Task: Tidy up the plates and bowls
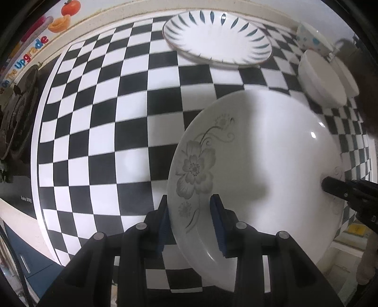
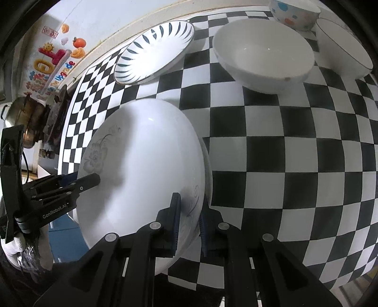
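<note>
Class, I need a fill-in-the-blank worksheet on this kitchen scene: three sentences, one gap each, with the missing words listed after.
1. Both the left tool and the right tool grip the rim of the ____ plate.
2. The plate with blue leaf strokes rests on the ____ tablecloth.
3. The spotted bowl stands ____ the plain white bowl.

Missing words: flowered; checkered; behind

The left gripper (image 1: 190, 222) clamps the near rim of a white flowered plate (image 1: 259, 170), while the right gripper (image 1: 330, 185) grips its opposite edge. Beyond, on the checkered bench (image 1: 106, 132), sit a blue-striped plate (image 1: 217, 37) and white bowls (image 1: 321, 80).
</note>
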